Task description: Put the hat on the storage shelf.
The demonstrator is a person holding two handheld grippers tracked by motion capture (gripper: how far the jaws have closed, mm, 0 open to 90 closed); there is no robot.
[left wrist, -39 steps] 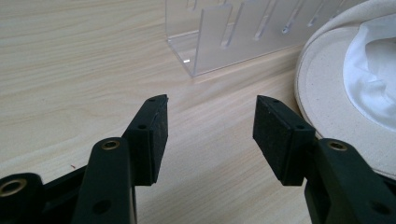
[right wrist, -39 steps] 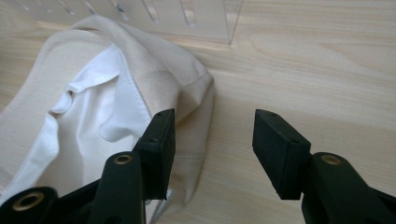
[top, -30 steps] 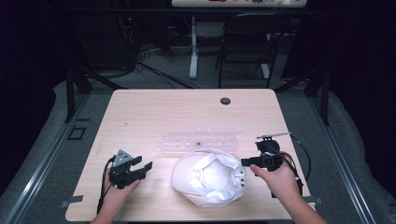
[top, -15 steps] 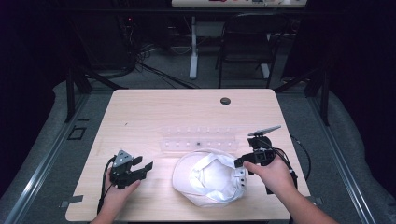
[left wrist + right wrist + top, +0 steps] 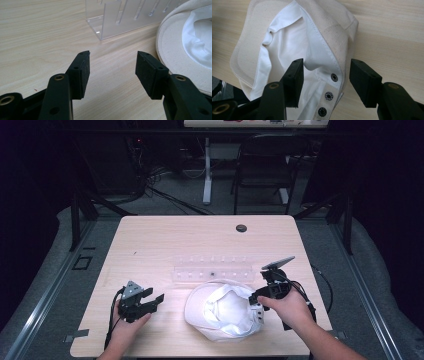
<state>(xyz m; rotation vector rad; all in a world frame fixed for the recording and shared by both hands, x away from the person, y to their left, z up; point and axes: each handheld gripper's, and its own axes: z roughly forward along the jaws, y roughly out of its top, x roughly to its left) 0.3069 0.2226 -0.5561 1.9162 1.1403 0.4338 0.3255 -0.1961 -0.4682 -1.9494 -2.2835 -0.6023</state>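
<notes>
We have a cream canvas cap with a white lining (image 5: 224, 312) lying upside down near the front edge of the pale wooden table (image 5: 165, 240), a little right of the middle, just in front of a clear acrylic slotted rack (image 5: 215, 269). The right gripper (image 5: 257, 304) hangs at the cap's right side, and in the right gripper view its jaws stand wide with nothing held, straddling the back band where the row of dark metal snap studs (image 5: 329, 95) runs down the closure strap. We judge the step in hand to be taking hold of that back edge, so we should lower until both pads bracket the doubled seam, one inside on the lining and one outside on the canvas, and only then close. We would bite on the stiff stitched band beside the studs, not on the loose lining alone, which would likely slip or pull out of shape. The left gripper (image 5: 142, 302) rests toward the front left corner of the table, well apart from the cap, its jaws also wide and empty, pointing toward the brim (image 5: 172, 60) and the rack's near corner. If the cap starts to slide when we pinch it, we could bring the left one to the brim to steady it.
</notes>
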